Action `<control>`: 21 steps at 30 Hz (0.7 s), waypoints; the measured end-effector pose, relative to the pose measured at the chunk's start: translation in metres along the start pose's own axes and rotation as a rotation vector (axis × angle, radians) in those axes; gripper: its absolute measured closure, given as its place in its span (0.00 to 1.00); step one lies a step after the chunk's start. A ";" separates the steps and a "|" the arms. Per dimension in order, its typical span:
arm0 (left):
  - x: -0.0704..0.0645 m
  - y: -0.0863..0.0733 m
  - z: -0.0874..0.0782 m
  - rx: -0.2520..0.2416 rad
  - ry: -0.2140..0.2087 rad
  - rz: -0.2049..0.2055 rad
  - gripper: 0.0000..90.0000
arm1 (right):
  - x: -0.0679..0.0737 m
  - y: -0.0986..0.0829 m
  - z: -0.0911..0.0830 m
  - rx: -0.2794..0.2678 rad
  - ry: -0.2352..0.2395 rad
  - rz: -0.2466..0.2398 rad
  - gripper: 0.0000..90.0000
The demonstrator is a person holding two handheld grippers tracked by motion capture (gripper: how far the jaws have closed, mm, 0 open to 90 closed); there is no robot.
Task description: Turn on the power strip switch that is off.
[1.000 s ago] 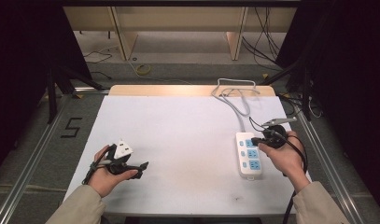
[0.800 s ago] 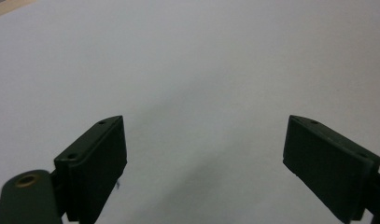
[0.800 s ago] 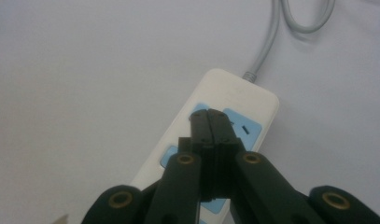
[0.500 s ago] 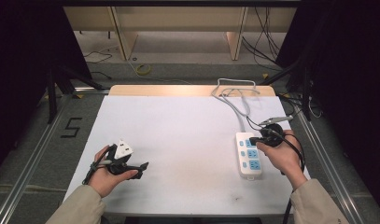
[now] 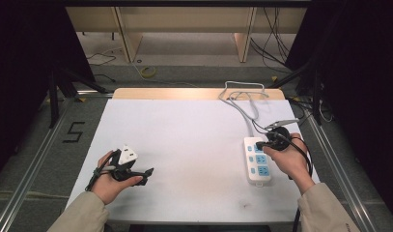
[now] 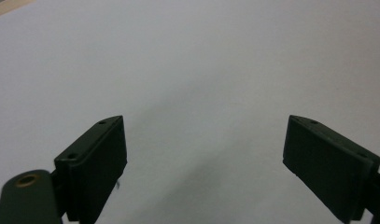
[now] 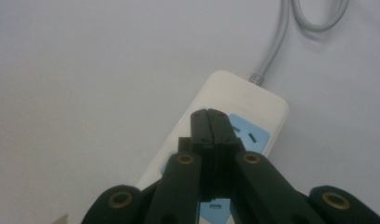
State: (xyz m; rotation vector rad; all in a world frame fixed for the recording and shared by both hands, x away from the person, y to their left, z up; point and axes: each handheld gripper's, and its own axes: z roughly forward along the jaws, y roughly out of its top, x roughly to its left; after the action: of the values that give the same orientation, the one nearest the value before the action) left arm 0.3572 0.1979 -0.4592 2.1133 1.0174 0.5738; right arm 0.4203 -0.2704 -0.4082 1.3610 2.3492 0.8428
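Change since earlier frame: right gripper shifted slightly nearer over power strip; jaws closed, empty, above far socket. Left gripper: wide open, empty, near left. Advice: press straight down, avoid sliding strip.

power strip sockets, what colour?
Light blue socket faces on a white power strip; clearest in the right gripper view.

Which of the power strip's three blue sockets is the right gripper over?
The far one, nearest the cord end of the power strip. The shut right gripper sits over it; the middle and near sockets lie uncovered toward the person.
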 end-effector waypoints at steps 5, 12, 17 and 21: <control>0.000 0.000 0.000 0.001 0.001 0.000 0.14 | 0.001 0.002 0.002 0.005 0.004 0.000 1.00; 0.000 0.000 0.000 0.000 0.001 0.000 0.14 | 0.002 0.005 0.006 0.011 0.008 -0.008 1.00; 0.000 0.000 0.000 0.000 0.000 0.002 0.14 | 0.002 0.007 0.008 0.016 0.010 -0.008 1.00; 0.000 0.000 0.000 0.000 0.001 0.001 0.15 | 0.002 0.009 0.010 0.018 0.010 -0.013 1.00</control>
State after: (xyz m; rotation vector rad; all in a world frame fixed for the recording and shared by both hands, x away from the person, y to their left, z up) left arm 0.3574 0.1982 -0.4591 2.1135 1.0165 0.5758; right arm 0.4303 -0.2617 -0.4105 1.3508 2.3763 0.8281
